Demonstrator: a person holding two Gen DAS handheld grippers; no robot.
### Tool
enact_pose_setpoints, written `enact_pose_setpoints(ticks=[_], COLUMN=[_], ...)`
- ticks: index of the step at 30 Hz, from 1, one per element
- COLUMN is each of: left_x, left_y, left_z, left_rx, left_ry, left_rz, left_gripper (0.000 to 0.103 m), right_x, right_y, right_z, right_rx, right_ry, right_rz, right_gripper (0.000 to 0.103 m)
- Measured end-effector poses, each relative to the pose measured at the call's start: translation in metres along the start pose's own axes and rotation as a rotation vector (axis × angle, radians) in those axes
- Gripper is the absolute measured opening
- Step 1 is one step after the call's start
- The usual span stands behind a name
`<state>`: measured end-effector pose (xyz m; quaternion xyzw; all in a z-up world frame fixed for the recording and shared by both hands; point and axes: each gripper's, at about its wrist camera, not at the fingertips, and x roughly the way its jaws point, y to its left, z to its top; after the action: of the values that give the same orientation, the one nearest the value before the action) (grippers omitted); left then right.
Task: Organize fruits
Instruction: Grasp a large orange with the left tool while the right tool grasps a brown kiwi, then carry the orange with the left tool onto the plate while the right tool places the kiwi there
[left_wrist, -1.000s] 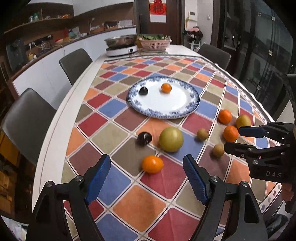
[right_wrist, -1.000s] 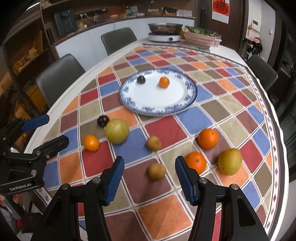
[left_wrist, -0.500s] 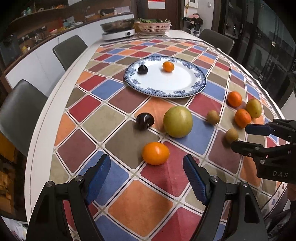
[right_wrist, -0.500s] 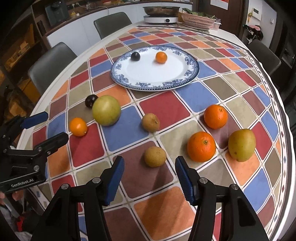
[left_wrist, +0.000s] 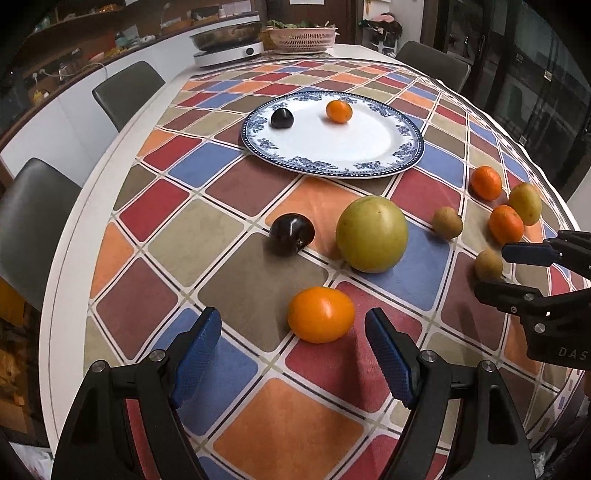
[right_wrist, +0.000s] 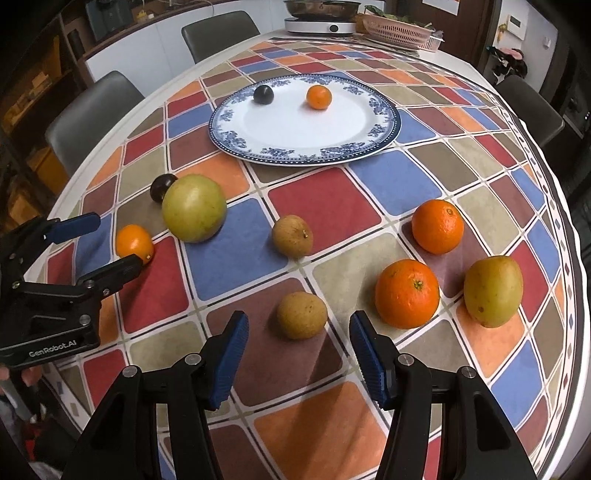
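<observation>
A blue-rimmed white plate (left_wrist: 369, 168) (right_wrist: 295, 157) holds a dark plum (left_wrist: 282, 118) and a small orange (left_wrist: 339, 110). My left gripper (left_wrist: 293, 350) is open, just short of a small orange fruit (left_wrist: 320, 314) (right_wrist: 134, 243). My right gripper (right_wrist: 299, 356) is open, just short of a brown round fruit (right_wrist: 302, 314) (left_wrist: 488, 264). A dark plum (left_wrist: 291, 234), a large green fruit (left_wrist: 371, 233) (right_wrist: 194, 208), another brown fruit (right_wrist: 292, 236), two oranges (right_wrist: 407, 293) (right_wrist: 437, 226) and a yellow-green fruit (right_wrist: 493, 291) lie loose on the cloth.
The checkered tablecloth (left_wrist: 258, 406) covers an oval table with grey chairs (left_wrist: 33, 221) along the left. A cooker with a pan (left_wrist: 229, 44) and a pink basket (left_wrist: 301, 38) stand at the far end. The table edge is near on the right (right_wrist: 576, 295).
Both grippers have moved forward and lower toward the table; the small orange fruit and the brown fruit now sit close before their open fingers. No fruit has moved.
</observation>
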<state>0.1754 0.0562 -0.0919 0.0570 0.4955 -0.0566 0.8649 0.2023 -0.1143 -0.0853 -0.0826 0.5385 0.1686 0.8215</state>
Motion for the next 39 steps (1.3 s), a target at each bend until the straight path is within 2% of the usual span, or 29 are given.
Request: enact_pose_setpoints(ticks=[3, 6, 9, 11, 14, 16, 19, 39], left_x=[0.004, 0.008, 0.011, 0.012, 0.014, 0.014, 0.013, -0.018], left_y=[-0.001, -0.002, -0.003, -0.003, -0.003, -0.003, -0.006, -0.010], left_z=[0.002, 0.004, 0.004, 0.004, 0.004, 0.004, 0.004, 0.005], left_rx=[0.002, 0.004, 0.002, 0.000, -0.003, -0.014, -0.012, -0.012], left_ry=[0.001, 0.010, 0.015, 0.017, 0.025, 0.027, 0.025, -0.039], left_rz=[-0.007, -0.020, -0.034, -0.041, -0.072, -0.096, -0.088, -0.089], left_gripper=[0.079, 0.070, 0.065, 0.059, 0.049, 0.038, 0.038, 0.038], right_x=[0.002, 0.004, 0.007, 0.008, 0.009, 0.009, 0.010, -0.010], right_y=[-0.002, -0.004, -0.005, -0.005, -0.005, -0.004, -0.004, -0.001], right_z=[0.001, 0.002, 0.001, 0.001, 0.000, 0.000, -0.001, -0.002], right_rx=[0.004, 0.010, 0.009, 0.009, 0.003, -0.002, -0.001, -0.010], right_ry=[0.002, 0.004, 0.008, 0.011, 0.010, 0.009, 0.008, -0.058], right_rz=[-0.002, -0.001, 0.003, 0.006, 0.008, 0.012, 0.020, 0.063], right_gripper=[0.057, 0.057, 0.050, 0.050, 0.043, 0.039, 0.030, 0.030])
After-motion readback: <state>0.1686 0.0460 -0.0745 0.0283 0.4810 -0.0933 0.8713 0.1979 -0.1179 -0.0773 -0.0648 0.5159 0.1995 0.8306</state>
